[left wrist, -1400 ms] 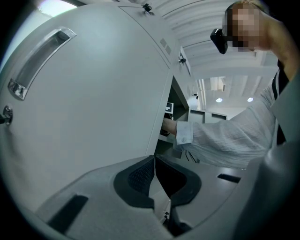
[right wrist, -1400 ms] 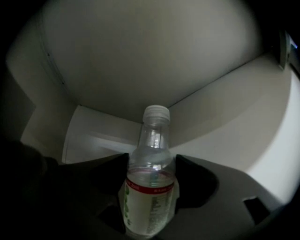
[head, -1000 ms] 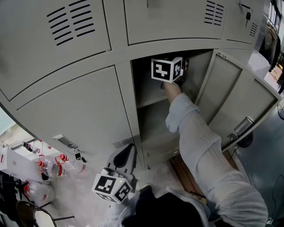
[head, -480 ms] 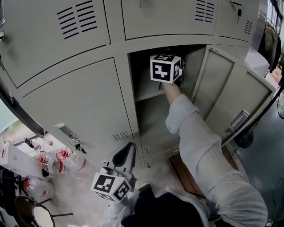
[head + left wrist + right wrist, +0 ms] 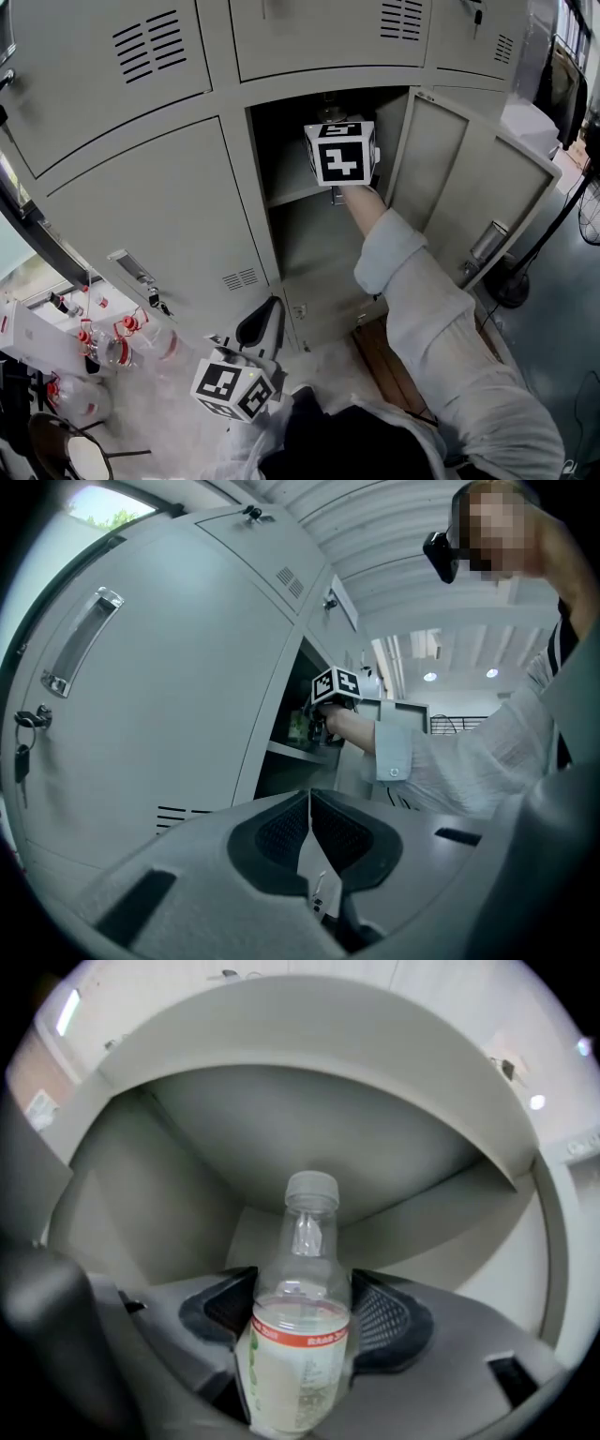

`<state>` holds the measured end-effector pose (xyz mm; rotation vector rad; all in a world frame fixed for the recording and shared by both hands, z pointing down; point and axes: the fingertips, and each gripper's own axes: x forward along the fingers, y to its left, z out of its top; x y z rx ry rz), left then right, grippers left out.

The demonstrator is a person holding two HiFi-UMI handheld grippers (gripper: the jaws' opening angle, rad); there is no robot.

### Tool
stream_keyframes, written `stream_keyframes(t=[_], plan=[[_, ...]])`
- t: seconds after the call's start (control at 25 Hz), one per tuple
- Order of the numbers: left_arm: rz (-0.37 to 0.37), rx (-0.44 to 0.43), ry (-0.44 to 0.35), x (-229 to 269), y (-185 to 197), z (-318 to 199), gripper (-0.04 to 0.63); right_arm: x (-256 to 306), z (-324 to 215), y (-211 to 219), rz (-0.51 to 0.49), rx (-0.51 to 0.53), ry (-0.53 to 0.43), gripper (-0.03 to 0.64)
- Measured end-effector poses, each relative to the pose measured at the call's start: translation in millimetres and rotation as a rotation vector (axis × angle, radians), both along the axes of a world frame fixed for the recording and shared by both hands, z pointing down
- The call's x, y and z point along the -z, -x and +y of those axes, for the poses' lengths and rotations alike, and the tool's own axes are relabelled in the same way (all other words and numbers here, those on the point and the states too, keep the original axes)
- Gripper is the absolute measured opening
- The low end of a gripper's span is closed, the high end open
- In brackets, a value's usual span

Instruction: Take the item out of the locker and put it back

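Observation:
My right gripper (image 5: 302, 1305) is shut on a clear plastic bottle (image 5: 292, 1372) with a white cap, a white label and a red band. The bottle stands upright between the pads, with the grey inside of the locker compartment (image 5: 309, 1138) around it. In the head view the right gripper's marker cube (image 5: 341, 155) hangs in front of the open compartment (image 5: 281, 141), just above its shelf (image 5: 298, 195), and hides the bottle. My left gripper (image 5: 266, 319) stays low before the closed doors, shut, with nothing in it. The left gripper view shows its pads (image 5: 286, 829) pressed together.
The compartment's door (image 5: 441, 187) swings open to the right. A closed door (image 5: 141, 216) with a handle and key lies to the left. Several plastic bottles (image 5: 108, 347) lie on the floor at lower left. A wooden board (image 5: 375, 352) sits below the lockers.
The right gripper's cube has come nearer and lower, from inside the opening's top right corner out to its front. The lockers have slid left in the head view. The left gripper has shifted little.

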<state>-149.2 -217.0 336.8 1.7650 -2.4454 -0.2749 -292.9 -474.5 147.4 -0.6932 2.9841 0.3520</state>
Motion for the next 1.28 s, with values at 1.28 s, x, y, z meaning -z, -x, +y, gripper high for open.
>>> stream_keyframes(t=[1.28], plan=[[0.004, 0.008, 0.025, -22.2, -40.3, 9.1, 0.015, -44.2, 59.5, -85.3, 0.217, 0.176, -0.32, 0.313]])
